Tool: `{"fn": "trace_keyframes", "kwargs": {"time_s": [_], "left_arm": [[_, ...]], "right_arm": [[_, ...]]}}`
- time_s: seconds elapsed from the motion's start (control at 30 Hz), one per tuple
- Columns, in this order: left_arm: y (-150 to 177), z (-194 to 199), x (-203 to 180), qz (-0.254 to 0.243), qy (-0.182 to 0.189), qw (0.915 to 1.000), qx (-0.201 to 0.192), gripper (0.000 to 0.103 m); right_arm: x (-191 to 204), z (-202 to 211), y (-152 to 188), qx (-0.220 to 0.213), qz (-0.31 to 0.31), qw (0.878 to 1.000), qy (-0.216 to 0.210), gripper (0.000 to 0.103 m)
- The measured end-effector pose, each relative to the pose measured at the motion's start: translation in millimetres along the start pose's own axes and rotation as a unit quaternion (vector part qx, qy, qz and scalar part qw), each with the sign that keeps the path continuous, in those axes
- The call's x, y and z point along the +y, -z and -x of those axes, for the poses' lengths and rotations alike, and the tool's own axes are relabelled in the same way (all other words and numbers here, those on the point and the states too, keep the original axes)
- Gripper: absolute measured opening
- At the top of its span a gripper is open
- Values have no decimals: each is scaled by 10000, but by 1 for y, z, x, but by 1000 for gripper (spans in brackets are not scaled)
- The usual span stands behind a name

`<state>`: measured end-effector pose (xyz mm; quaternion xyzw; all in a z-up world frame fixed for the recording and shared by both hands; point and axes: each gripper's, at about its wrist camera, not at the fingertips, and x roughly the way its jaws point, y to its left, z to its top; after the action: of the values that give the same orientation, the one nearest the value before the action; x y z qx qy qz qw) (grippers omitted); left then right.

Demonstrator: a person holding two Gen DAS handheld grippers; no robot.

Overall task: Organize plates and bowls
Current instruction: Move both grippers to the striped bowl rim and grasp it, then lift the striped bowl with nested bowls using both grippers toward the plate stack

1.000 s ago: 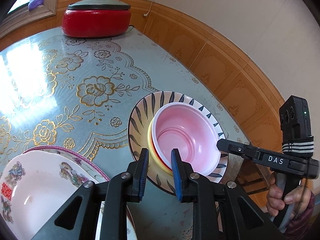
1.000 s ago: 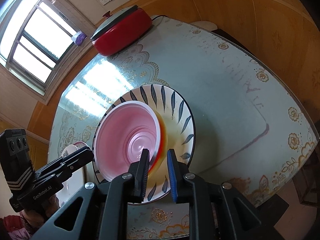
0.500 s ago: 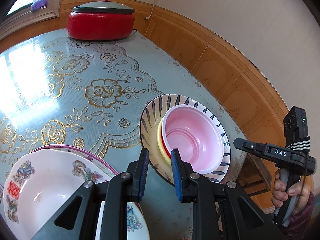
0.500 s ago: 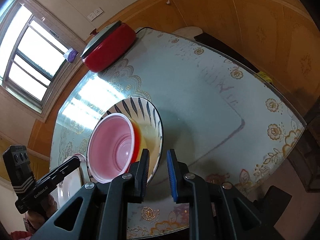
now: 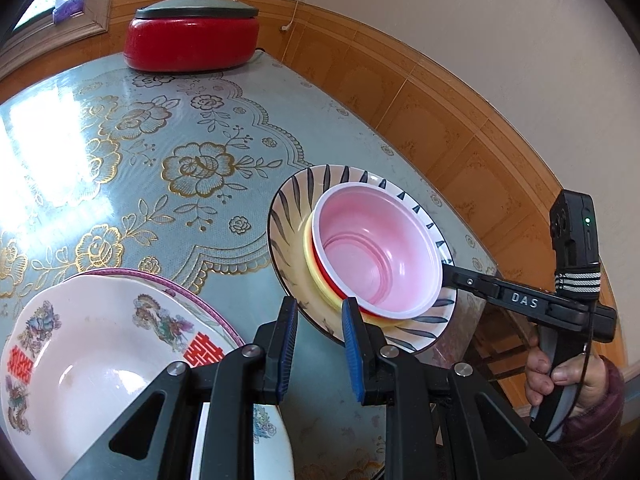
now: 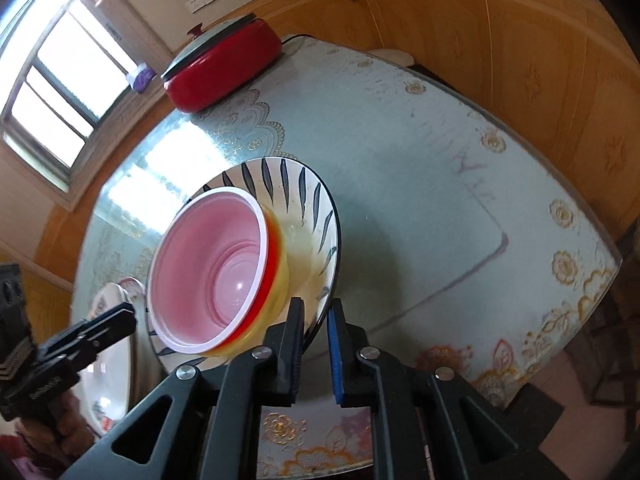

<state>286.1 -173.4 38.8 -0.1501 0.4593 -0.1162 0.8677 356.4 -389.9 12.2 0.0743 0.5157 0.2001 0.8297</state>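
Leftmost, in the left wrist view, a white plate with red characters and dragon motifs [image 5: 80,364] rests on a pink-rimmed plate [image 5: 168,286], both on the bench [image 5: 168,128] with its gold flower cloth. Above its near edge hangs the left claw [image 5: 318,344], blue pads set a narrow gap apart with nothing between them. Just right of it sits the striped plate [image 5: 294,216], tilted, carrying a yellow bowl [image 5: 310,256], a red bowl [image 5: 332,290] and a pink bowl [image 5: 376,252] nested together. At that plate's right edge the right claw [image 5: 446,276] reaches in from the side, its handle held by a hand [image 5: 560,376]. At the far end of the bench stands a red pot with a grey lid [image 5: 192,40].

From the right wrist view, the left claw [image 6: 128,318] shows at the lower left beside the white plate [image 6: 114,356]. Right of it, the pink bowl [image 6: 208,268] sits in the yellow bowl [image 6: 276,288] on the striped plate [image 6: 312,216], whose near rim runs between the pads of the right claw [image 6: 315,344], gripped edge-on. The red pot [image 6: 224,80] stands near the window [image 6: 60,92].
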Motion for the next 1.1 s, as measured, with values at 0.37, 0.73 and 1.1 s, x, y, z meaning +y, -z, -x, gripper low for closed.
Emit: {"fn": "trace_keyframes", "kwargs": {"time_s": [0.37, 0.73, 1.1], "left_arm": [[8, -9, -9, -56, -132, 9997, 182, 23], [9, -18, -15, -135, -269, 9993, 212, 26], [-2, -44, -30, -166, -418, 9987, 230, 27]], "right_arm": [[-6, -8, -11, 82, 61, 9999, -44, 9], [-1, -21, -16, 197, 358, 9991, 58, 9], [-28, -28, -22, 287, 52, 9995, -76, 9]]}}
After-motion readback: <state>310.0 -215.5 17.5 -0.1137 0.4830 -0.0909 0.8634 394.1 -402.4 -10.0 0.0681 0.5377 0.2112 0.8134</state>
